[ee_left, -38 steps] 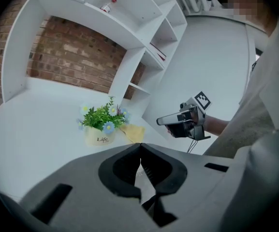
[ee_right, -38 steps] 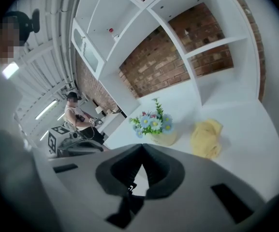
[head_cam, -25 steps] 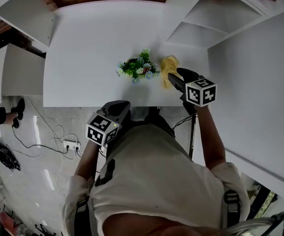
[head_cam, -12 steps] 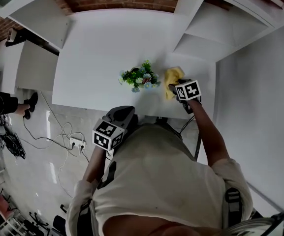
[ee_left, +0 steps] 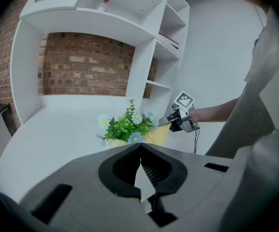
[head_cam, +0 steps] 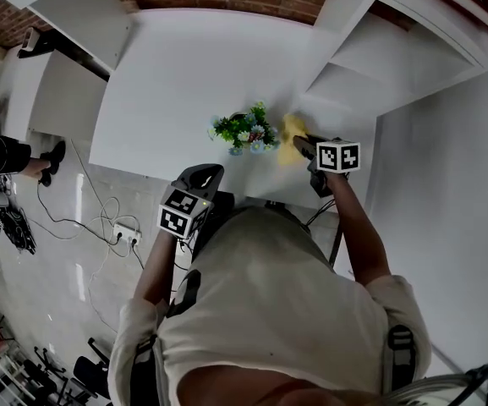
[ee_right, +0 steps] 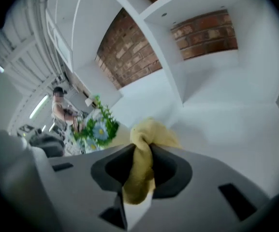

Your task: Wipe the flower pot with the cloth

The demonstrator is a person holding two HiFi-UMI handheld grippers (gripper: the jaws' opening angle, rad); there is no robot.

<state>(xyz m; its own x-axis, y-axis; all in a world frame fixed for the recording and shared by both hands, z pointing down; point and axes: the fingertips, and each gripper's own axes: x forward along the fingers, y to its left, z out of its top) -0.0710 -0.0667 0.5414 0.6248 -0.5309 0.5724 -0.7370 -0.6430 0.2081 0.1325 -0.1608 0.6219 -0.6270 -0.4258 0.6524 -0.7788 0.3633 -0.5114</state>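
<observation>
Cloth (ee_right: pixel 154 133) taken up at 3 o'clock of the flower pot (head_cam: pixel 244 132); wiping not yet begun.
The right hand-held gripper (ee_right: pixel 141 151) had just been closing its jaws, and they pinched one bunched fold of the cloth, the fabric filling the narrow gap. The left hand-held gripper (ee_left: pixel 140 148) was fully closed on nothing, at 7 o'clock of the pot and apart from it. The pot stood near the front edge of the worktop (head_cam: pixel 184 66). Cloth: yellow, soft, crumpled. Pot: small, pale, mostly hidden under stiff green leaves and blue flowers. Worktop: white, smooth. Risks, as we judged them: with nothing steadying it, a sideways wipe could slide or tip the light pot; the loose cloth could snag the foliage; a grip on a single fold could slip.
</observation>
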